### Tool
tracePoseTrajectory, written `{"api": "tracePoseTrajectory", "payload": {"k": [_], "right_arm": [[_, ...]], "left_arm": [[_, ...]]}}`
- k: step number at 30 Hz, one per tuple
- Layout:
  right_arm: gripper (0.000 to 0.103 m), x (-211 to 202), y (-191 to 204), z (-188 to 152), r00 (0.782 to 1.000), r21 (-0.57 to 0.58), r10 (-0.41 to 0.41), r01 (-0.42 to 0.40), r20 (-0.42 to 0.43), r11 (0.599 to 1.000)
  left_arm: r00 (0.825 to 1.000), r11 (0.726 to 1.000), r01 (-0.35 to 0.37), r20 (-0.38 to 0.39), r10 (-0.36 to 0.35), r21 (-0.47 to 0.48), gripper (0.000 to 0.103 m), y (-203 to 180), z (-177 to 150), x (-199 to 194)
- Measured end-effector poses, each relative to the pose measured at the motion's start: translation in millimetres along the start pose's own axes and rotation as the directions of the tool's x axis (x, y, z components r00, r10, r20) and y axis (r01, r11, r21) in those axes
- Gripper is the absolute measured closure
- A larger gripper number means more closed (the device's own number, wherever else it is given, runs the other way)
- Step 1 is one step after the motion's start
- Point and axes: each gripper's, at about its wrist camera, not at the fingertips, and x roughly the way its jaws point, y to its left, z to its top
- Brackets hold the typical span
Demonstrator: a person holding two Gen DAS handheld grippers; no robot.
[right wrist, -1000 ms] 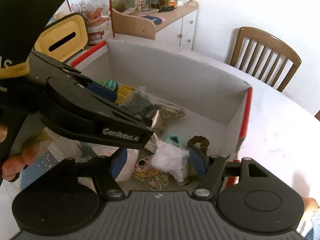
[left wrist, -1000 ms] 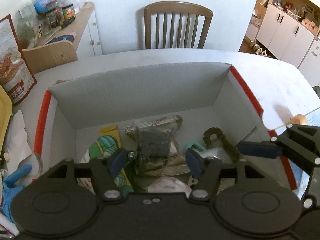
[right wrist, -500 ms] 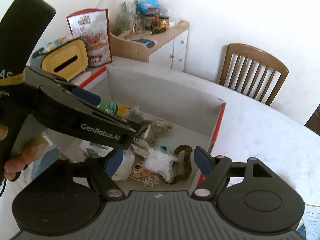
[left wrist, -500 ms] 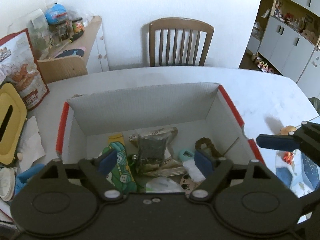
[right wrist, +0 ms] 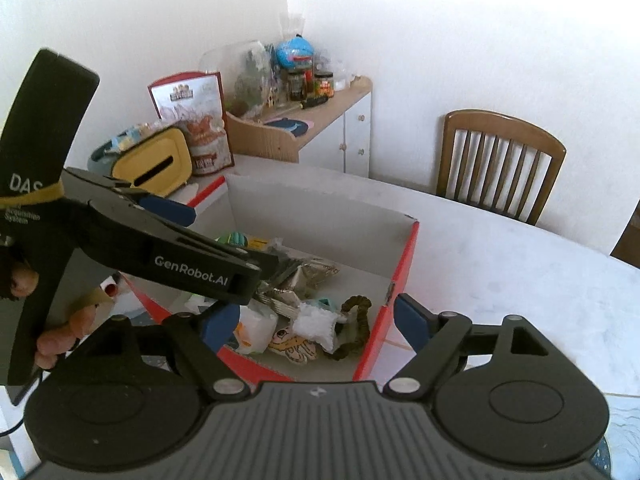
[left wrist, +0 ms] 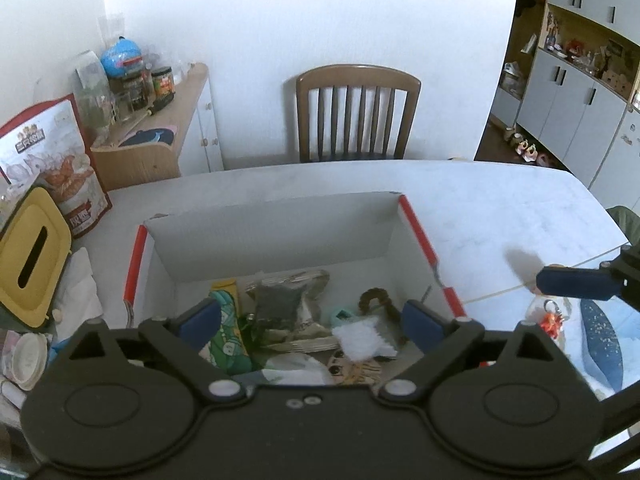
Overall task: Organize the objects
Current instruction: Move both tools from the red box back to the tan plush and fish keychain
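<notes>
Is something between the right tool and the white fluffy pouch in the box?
Nothing visible does. The right tool is open above the box, and the white fluffy pouch lies uncovered on top of the other items. The left tool is off to one side, not across the path.

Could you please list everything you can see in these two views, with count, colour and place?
cardboard box: one, white with red edges, on the table
dark snack packet: one, grey, in the box
white fluffy pouch: one, in the box
hair tie: one, olive, in the box
green striped item: one, in the box
table: one, white
chair: one, brown, behind the table
tissue box: one, yellow, left of the box
snack bag: one, red and white, upright
left gripper: open, over the box
right gripper: open, over the box
</notes>
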Motion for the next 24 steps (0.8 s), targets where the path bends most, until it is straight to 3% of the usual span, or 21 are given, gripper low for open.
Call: {"api": "tracePoseTrajectory", "payload": {"k": [13, 24], "right_arm": [[0.017, -61, -45, -20, 0.994, 0.05, 0.078, -0.082, 0.07, 0.995], [0.01, -98, -93, -46, 0.99, 0.076, 0.105, -0.113, 0.096, 0.991]], "left_arm": [[0.999, 0.999, 0.003, 0.046, -0.001, -0.038, 0.0, -51, -4, -34], [0.998, 0.999, 0.022, 0.065, -0.019, -0.041, 0.0, -107, -8, -41]]}}
